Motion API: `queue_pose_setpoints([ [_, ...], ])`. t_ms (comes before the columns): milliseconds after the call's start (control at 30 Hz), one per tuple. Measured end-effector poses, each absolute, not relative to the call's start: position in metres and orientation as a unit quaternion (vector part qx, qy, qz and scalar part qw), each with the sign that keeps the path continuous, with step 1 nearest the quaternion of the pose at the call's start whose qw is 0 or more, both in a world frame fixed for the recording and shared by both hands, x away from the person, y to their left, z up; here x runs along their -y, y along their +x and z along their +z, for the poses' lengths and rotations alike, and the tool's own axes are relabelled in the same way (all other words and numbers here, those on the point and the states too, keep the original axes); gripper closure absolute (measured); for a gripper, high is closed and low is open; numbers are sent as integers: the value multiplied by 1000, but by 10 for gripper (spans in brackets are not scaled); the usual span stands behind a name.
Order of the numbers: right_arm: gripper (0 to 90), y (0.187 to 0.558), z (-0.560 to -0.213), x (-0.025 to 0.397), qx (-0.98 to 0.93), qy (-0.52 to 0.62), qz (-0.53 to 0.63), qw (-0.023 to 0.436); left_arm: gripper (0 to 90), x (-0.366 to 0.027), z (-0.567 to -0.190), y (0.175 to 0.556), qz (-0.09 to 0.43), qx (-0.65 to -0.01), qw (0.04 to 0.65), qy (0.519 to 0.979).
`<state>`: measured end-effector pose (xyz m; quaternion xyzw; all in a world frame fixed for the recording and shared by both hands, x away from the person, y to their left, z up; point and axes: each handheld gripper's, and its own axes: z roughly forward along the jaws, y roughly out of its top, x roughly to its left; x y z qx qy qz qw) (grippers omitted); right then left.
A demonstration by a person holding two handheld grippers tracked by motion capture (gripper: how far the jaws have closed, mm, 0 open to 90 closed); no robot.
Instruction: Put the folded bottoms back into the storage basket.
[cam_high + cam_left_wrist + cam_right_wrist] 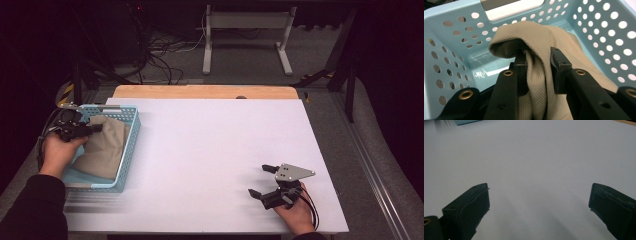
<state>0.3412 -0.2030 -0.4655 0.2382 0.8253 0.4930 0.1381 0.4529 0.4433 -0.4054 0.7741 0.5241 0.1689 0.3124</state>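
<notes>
Cloth (541, 75) in the basket (127, 150) at frame left is pinched by the left gripper (537, 65), ready for lifting out, while the right gripper (262, 180) rests wide open.

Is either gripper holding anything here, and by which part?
The left gripper pinches a raised fold of the beige cloth in the blue basket. The right gripper holds nothing.

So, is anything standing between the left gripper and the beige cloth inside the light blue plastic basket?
Nothing visible does. The left gripper already has a fold of the beige knitted cloth between its jaws, inside the light blue perforated plastic basket. The right gripper is open over the bare white table, far from the basket.
</notes>
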Motion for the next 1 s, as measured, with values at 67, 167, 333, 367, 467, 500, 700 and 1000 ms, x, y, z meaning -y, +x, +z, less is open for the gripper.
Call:
queue_pose_setpoints([
  [67,38,341,-466,203,-825,238,494,138,696,-444,-406,453,170,-525,315,772],
  [167,38,341,-466,203,-825,238,494,138,592,-444,-403,450,183,-520,315,772],
  [333,38,341,-465,203,-825,237,494,137,292,-447,-399,444,208,-517,319,767],
  [367,38,341,-465,203,-825,237,494,137,292,-448,-398,443,212,-517,318,766],
  [467,38,341,-466,203,-826,237,492,139,248,-450,-394,438,220,-524,322,757],
  [500,38,341,-466,203,-826,237,492,139,248,-451,-393,436,222,-525,322,756],
  [700,39,341,-466,203,-826,237,492,138,228,-453,-387,425,216,-521,329,757],
  [1000,39,341,-466,203,-827,236,492,139,436,-446,-380,406,176,-484,327,792],
])
